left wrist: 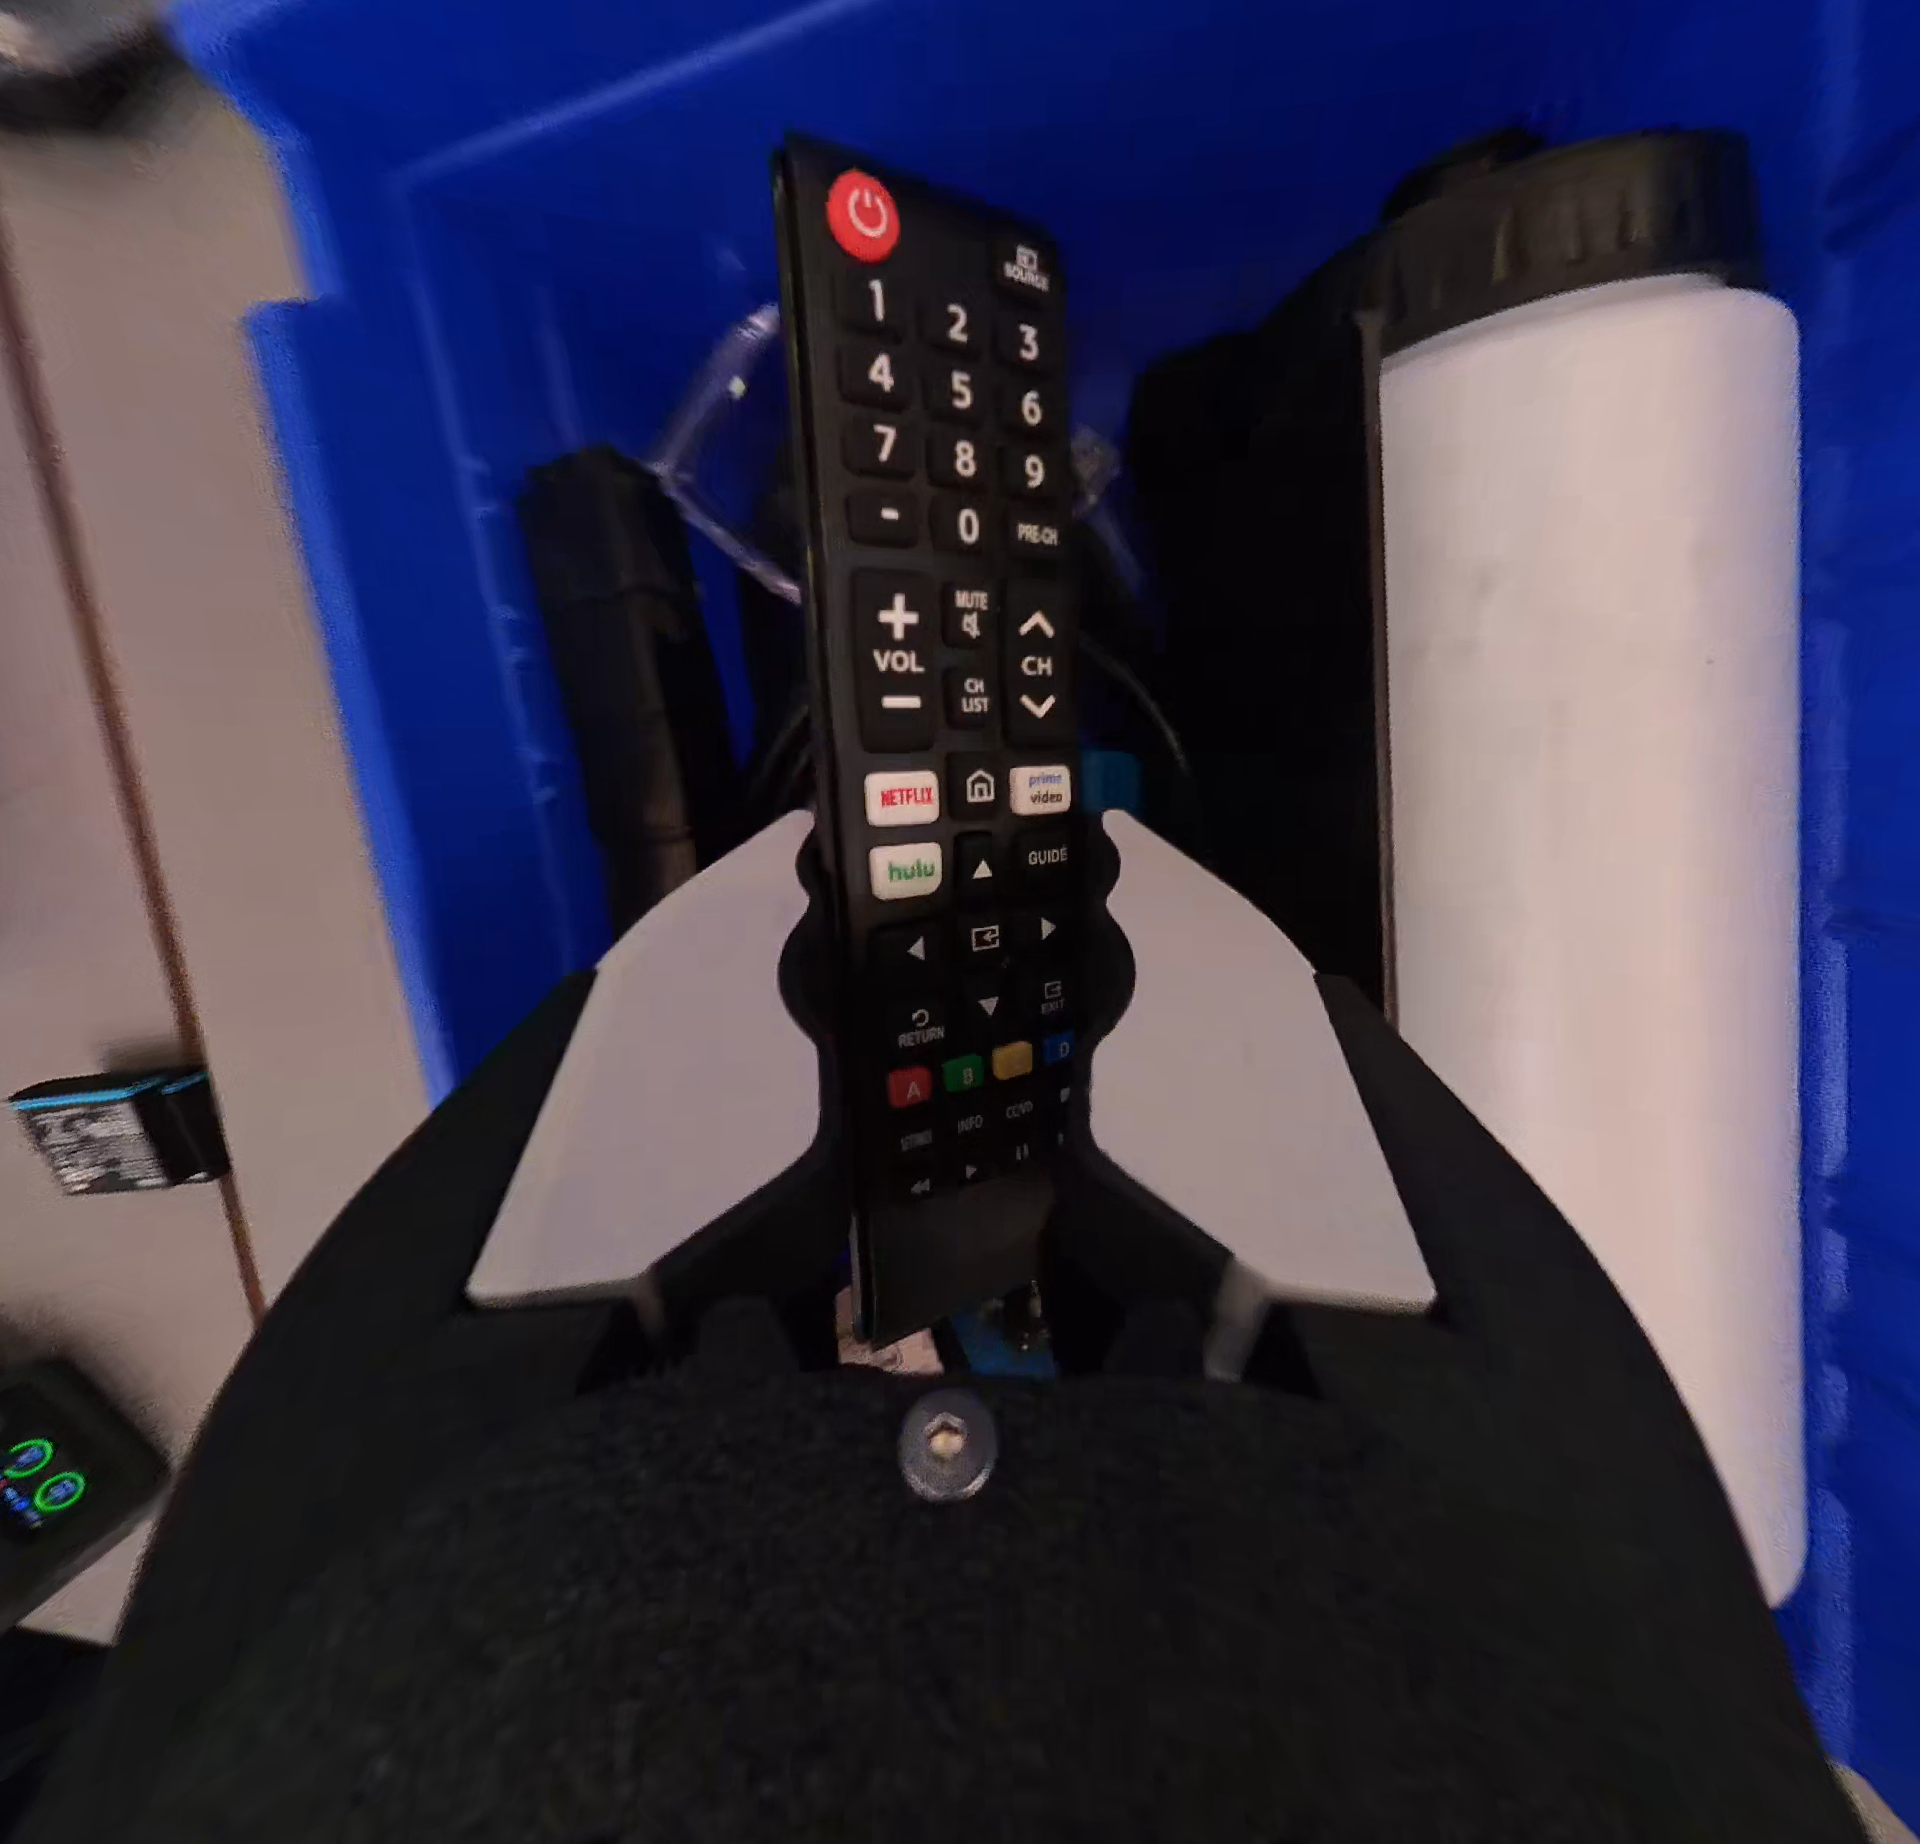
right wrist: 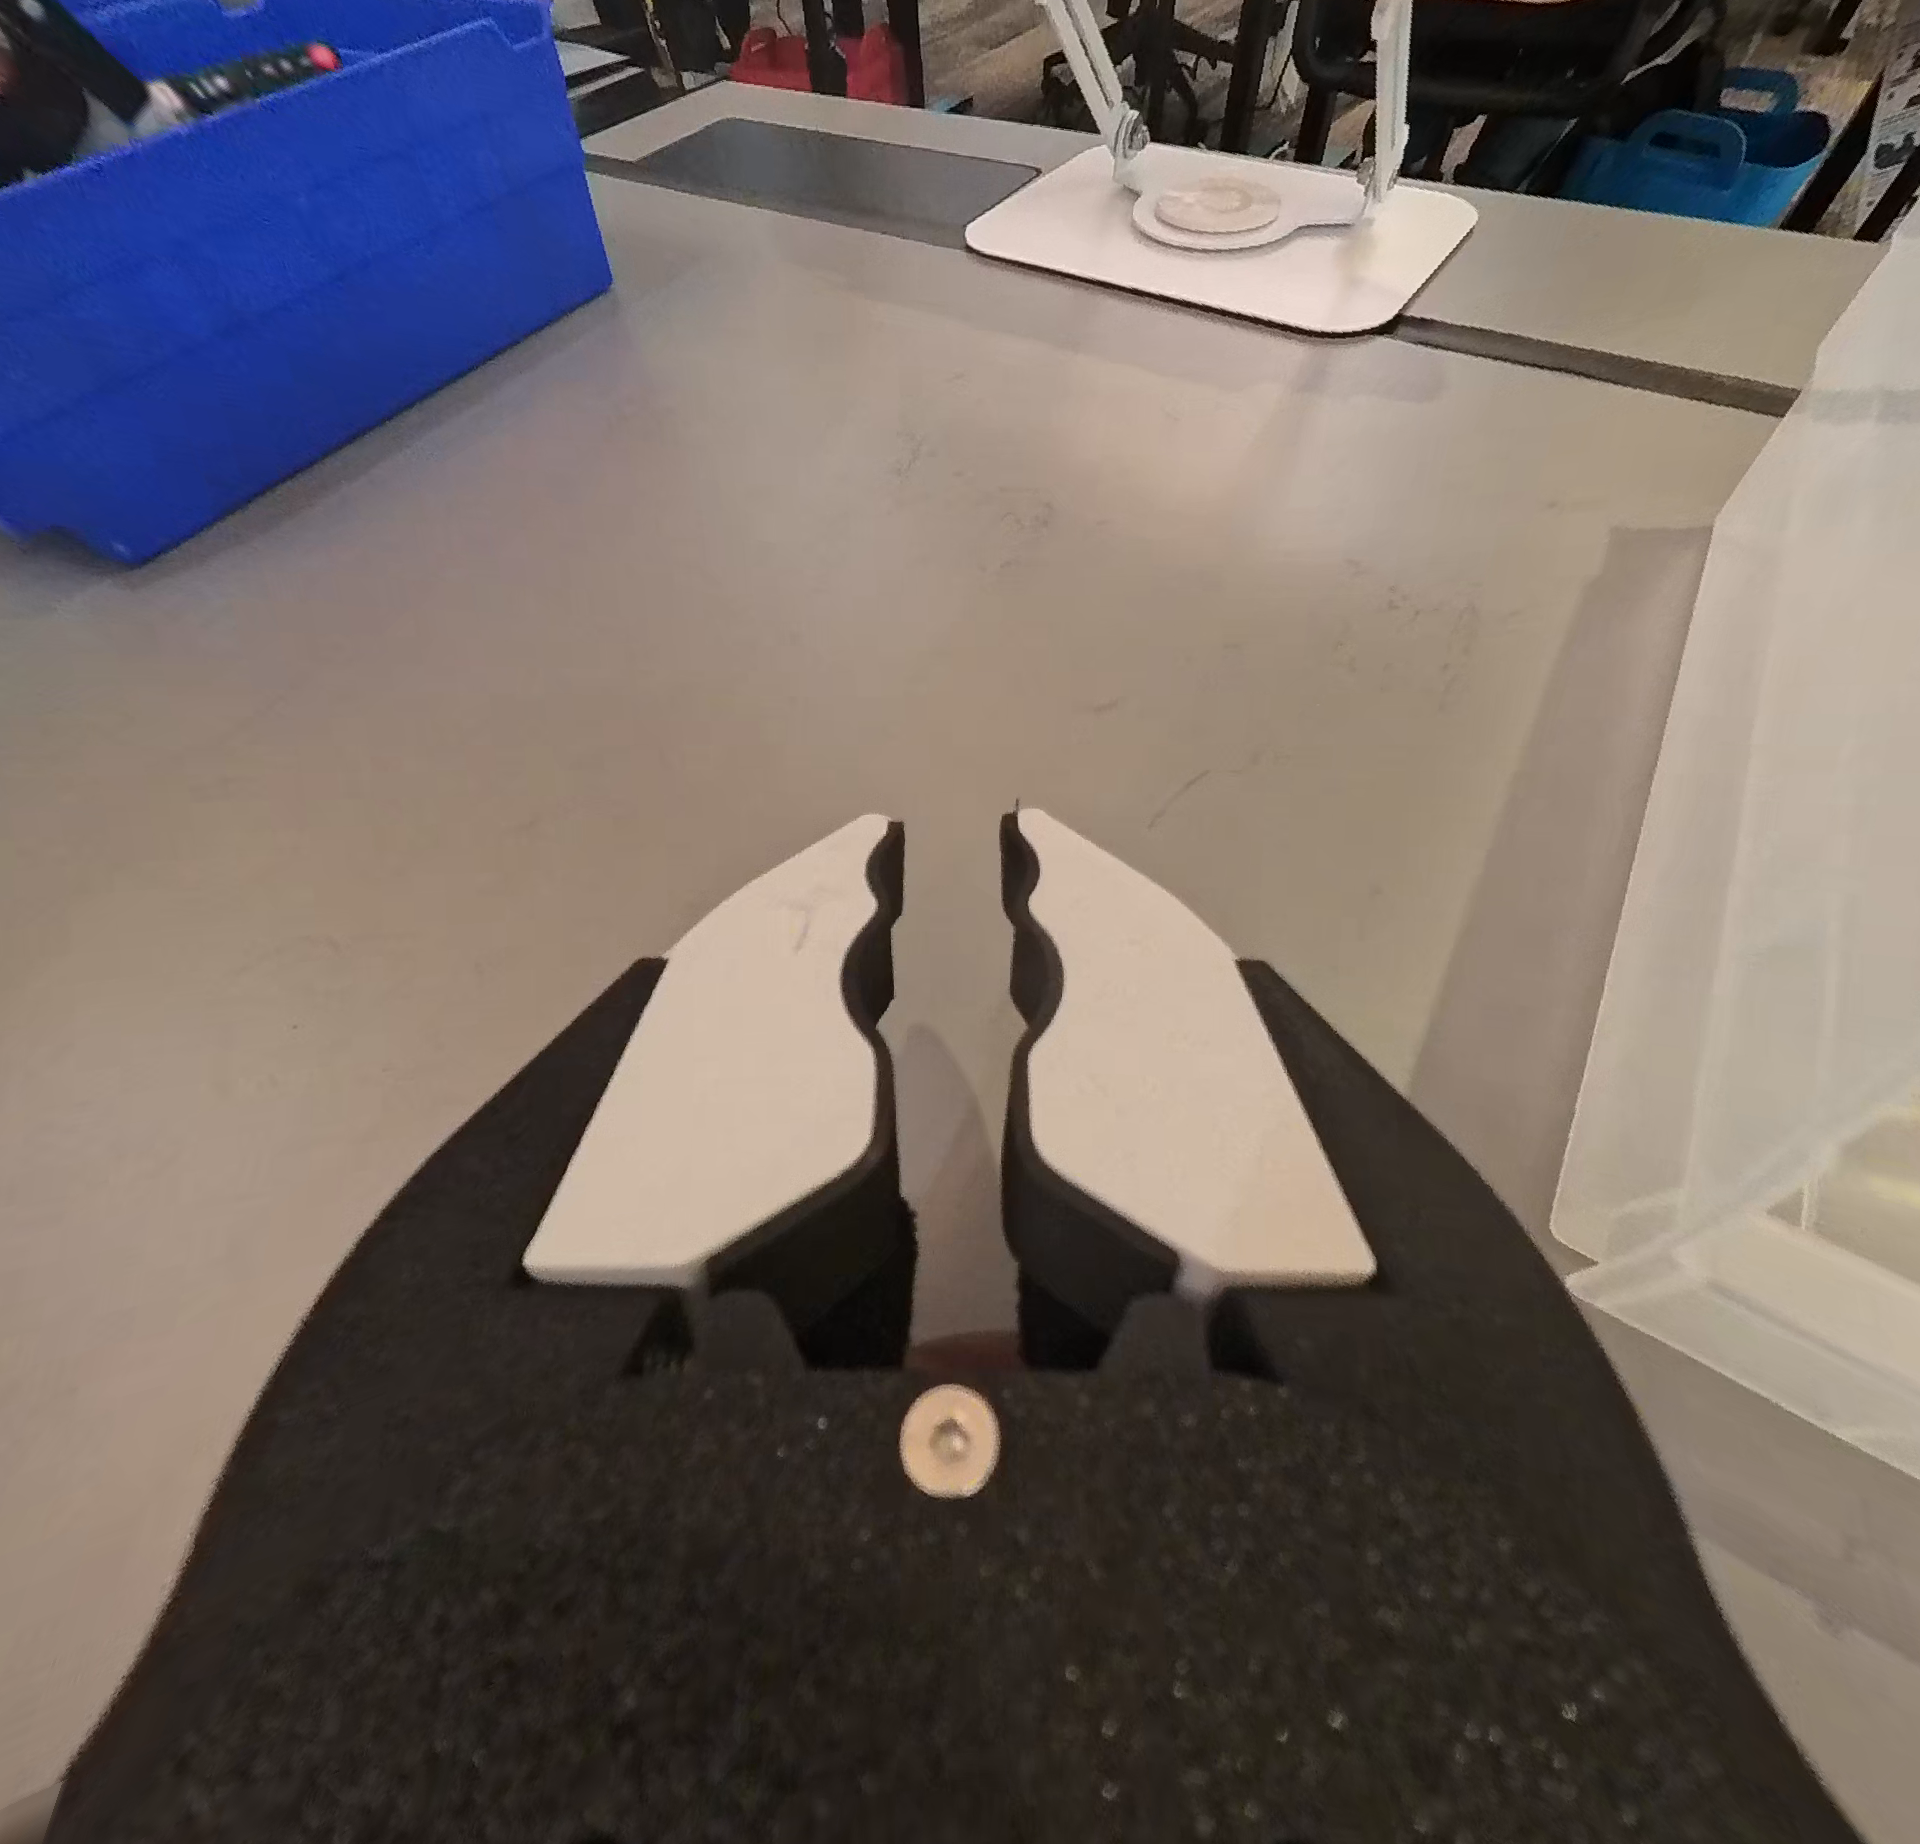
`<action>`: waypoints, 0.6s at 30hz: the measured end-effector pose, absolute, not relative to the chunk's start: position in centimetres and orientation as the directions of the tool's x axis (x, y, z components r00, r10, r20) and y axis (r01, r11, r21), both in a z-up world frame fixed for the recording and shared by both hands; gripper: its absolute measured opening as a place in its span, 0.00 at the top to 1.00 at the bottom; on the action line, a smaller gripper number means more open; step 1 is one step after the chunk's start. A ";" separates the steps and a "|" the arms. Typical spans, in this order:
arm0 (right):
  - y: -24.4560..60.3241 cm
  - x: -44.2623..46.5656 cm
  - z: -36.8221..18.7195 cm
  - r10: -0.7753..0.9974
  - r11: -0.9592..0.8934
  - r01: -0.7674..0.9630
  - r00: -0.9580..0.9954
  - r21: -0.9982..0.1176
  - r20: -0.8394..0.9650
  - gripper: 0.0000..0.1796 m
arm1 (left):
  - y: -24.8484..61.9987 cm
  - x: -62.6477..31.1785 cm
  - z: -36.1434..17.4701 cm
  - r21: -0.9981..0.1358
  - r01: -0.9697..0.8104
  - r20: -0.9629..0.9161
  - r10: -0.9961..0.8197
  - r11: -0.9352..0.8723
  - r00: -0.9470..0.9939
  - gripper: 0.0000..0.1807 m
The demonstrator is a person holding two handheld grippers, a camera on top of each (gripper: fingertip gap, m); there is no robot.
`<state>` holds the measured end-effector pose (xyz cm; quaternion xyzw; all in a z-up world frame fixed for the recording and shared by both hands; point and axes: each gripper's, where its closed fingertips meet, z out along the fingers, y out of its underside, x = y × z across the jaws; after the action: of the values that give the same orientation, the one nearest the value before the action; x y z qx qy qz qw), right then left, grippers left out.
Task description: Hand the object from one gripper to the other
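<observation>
Remote [left wrist: 951, 589] is clamped at its lower end by left gripper [left wrist: 961, 921], over the blue bin [left wrist: 582, 236], upper half left free, prob. for the handover. Right gripper [right wrist: 953, 838], slightly parted, empty, is held well apart over table [right wrist: 935, 547].

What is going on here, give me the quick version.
A person is working with two handheld grippers. The left gripper is shut on a black TV remote, holding it by its lower half over a blue bin that also holds a white cylinder with a black cap and some dark items. The right gripper holds nothing, its jaws slightly apart, out over the grey table, away from the bin. The handover has not happened yet.
</observation>
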<state>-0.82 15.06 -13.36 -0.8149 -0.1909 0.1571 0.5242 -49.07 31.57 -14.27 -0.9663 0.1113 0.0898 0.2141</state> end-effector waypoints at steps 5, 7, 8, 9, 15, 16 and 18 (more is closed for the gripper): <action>15.0 -0.7 -13.3 0.467 -0.381 0.151 0.883 -0.912 -0.049 0.90 | 31.1 -48.9 -9.7 -0.631 -0.244 -0.265 -0.091 -0.736 0.960 0.75; 15.0 -0.8 -13.3 0.466 -0.379 0.152 0.884 -0.913 -0.046 0.91 | 30.5 -48.3 -7.6 -0.709 -0.246 -0.272 -0.066 -0.661 0.960 0.75; 15.0 -0.8 -13.3 0.464 -0.379 0.154 0.885 -0.913 -0.043 0.91 | 30.2 -47.8 -6.6 -0.742 -0.250 -0.271 -0.062 -0.622 0.961 0.75; 14.9 -0.9 -13.3 0.464 -0.377 0.156 0.885 -0.913 -0.040 0.91 | 29.8 -47.3 -5.7 -0.772 -0.250 -0.267 -0.059 -0.584 0.962 0.75; 14.8 -2.7 -12.1 0.535 -0.338 0.115 0.840 -0.934 -0.090 0.90 | 26.7 -39.9 -1.0 -0.953 -0.038 0.054 -0.290 -0.301 0.956 0.75; 14.7 -3.7 -11.6 0.580 -0.331 0.099 0.806 -0.939 -0.120 0.90 | 25.9 -38.1 -0.6 -0.959 0.026 0.133 -0.367 -0.283 0.921 0.75; 14.7 -5.6 -10.7 0.670 -0.331 0.087 0.723 -0.940 -0.169 0.88 | 23.9 -34.4 0.2 -0.950 0.145 0.276 -0.527 -0.276 0.804 0.75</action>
<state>-5.60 14.69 -10.71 -0.7667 -0.2470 0.2787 0.5229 -34.42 23.89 0.20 -0.7458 0.1280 -0.2859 0.5880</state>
